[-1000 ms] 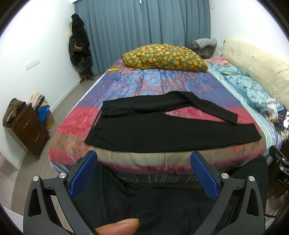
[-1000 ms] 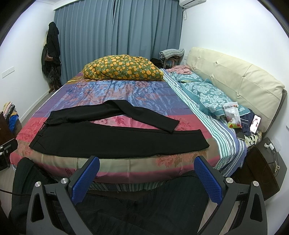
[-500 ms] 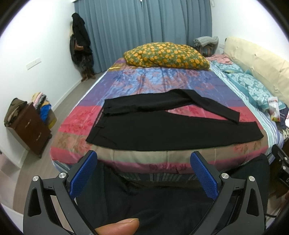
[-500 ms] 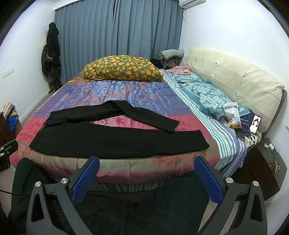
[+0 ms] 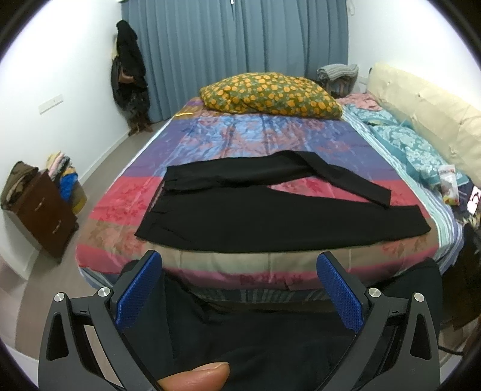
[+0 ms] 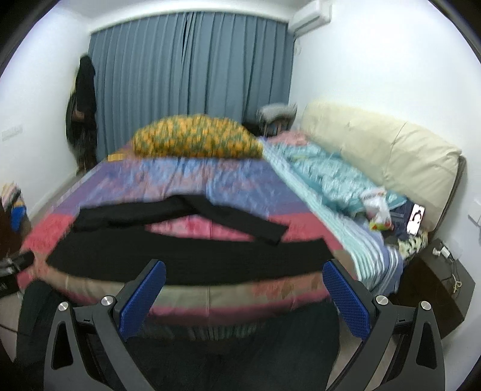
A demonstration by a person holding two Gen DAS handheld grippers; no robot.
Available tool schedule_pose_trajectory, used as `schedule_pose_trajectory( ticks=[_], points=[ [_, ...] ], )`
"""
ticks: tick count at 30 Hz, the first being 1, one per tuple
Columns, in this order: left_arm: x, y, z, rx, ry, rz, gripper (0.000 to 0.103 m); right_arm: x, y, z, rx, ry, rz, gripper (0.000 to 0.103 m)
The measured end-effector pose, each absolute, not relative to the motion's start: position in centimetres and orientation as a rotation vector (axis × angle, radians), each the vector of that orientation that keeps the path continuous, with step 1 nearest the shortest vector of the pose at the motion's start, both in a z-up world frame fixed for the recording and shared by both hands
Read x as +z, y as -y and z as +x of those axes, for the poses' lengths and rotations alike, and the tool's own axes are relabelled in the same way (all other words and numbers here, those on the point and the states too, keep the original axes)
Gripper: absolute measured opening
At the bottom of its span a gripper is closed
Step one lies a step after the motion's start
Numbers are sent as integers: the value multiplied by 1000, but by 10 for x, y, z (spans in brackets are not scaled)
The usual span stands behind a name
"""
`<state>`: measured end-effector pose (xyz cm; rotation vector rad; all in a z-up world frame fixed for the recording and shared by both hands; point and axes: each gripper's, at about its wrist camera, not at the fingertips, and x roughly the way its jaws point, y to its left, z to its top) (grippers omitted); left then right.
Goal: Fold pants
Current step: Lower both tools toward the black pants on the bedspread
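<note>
Both tools (image 5: 239, 264) gape before flat pants (image 5: 270, 216).

Home bedroom, lived-in. Big bed (image 5: 270, 264) w/ striped floral cover, padded cream headboard (image 5: 421, 114) along its right side, orange-flowered pillow (image 5: 270, 93) at the far end. Blue-grey curtains (image 5: 234, 45) floor to ceiling, dark coats (image 5: 127, 69) hung in the corner, small wooden drawer unit (image 5: 45, 210) w/ clothes piled on and beside it, AC unit (image 6: 311, 16) high on the wall.
</note>
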<state>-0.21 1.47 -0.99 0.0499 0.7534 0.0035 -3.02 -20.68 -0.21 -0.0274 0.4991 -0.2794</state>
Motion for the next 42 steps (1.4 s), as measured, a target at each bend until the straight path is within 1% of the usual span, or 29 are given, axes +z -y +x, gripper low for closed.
schedule_pose_trajectory(
  ticks=[4, 12, 22, 29, 42],
  points=[
    [-9, -18, -1, -2, -759, 30, 103, 10, 207, -40, -233, -416, 11, 103],
    [-8, -19, 1, -26, -764, 23, 103, 0, 206, -23, -181, -517, 30, 103],
    [-5, -18, 1, -27, -760, 35, 103, 2, 211, -29, -176, -478, 53, 103],
    [-9, -19, 4, -16, -778, 34, 103, -6, 218, -24, -145, -500, 86, 103],
    [-13, -21, 4, -8, -789, 36, 103, -5, 201, -30, -40, -435, 54, 103]
  ],
)
